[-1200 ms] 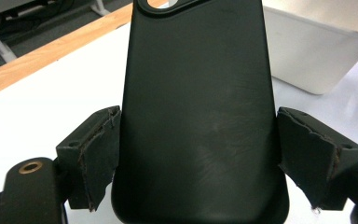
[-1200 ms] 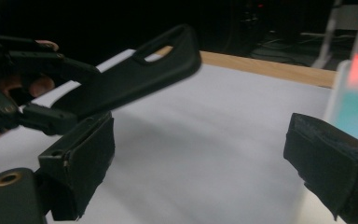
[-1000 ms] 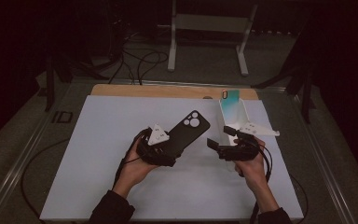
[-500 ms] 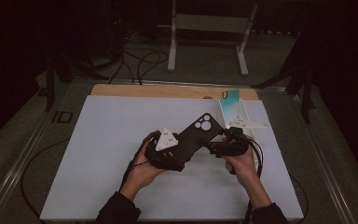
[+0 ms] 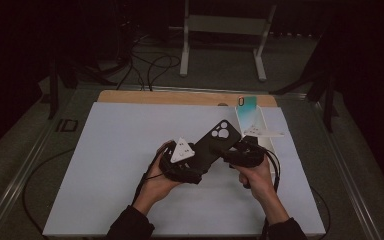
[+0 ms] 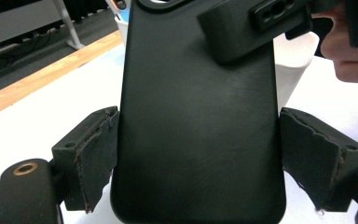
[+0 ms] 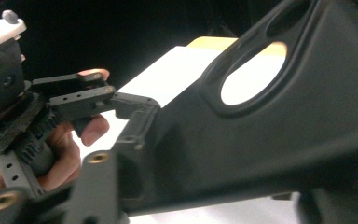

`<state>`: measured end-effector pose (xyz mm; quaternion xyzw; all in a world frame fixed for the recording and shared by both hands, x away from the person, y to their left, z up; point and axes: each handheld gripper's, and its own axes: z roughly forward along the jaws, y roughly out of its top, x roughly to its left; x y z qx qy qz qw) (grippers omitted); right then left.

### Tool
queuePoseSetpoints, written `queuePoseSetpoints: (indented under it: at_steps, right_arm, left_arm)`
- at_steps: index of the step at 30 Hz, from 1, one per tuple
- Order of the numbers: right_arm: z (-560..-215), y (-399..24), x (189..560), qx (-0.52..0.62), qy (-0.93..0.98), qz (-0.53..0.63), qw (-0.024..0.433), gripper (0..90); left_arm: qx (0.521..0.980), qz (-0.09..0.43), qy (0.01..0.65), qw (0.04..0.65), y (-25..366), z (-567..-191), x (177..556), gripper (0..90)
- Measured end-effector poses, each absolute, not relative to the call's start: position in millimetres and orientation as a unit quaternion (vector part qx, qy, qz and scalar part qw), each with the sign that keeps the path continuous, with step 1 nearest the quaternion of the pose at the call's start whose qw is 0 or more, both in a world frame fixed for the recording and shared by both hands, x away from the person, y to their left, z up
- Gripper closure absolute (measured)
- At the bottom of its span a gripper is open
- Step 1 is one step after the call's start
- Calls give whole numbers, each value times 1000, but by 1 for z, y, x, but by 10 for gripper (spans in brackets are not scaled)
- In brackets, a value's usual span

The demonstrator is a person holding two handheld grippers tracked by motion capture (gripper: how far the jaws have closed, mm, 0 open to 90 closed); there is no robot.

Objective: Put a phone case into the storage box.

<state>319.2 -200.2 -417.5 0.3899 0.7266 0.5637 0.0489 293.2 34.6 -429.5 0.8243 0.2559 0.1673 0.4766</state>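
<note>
- Black phone case [image 5: 215, 145]: lying tilted at the centre of the high view, camera cut-out end pointing to the upper right, lifted off the white table mat [image 5: 110, 165]. In the left gripper view it is standing upright through the middle of the frame [image 6: 198, 130].
- Left gripper [image 5: 182, 167]: sitting just left of centre in the high view, its grey three-cornered plate facing up. In its own view both jaws are pressing the case's long edges, one from each side, gripping its lower end.
- Right gripper [image 5: 242, 155]: sitting just right of centre in the high view, meeting the case from the right. Its jaws have just been closing, with the case's upper edge between them; in the right gripper view the case [image 7: 279, 121] is filling the right half, one jaw lying against it. Whether both pads are pressing cannot be told.
- Phone with a teal back [image 5: 247, 103]: standing in a white holder [image 5: 260, 131] in the upper right of the mat, apart from the case.
</note>
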Motion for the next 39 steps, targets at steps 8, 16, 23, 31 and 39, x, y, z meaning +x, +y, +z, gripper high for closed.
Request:
queuePoseSetpoints:
  at_steps: [8, 16, 23, 31, 39]
  right_arm:
    - [-416, -197, 317, 387, 729, 563, 33, 701]
    - [-415, -195, 316, 373, 724, 580, -1, 855]
    - [-414, -193, 313, 367, 734, 572, 16, 858]
    - [-411, -194, 313, 357, 740, 569, 31, 858]
    - [-408, -193, 312, 346, 746, 568, 36, 857]
  left_arm:
    - [834, 169, 263, 455, 30, -436, 294, 154]
    - [842, 173, 264, 437, 24, -439, 296, 159]
    - [842, 165, 275, 435, 26, -443, 298, 152]
    - [835, 150, 288, 444, 40, -440, 302, 151]
    - [825, 142, 298, 460, 61, -439, 301, 149]
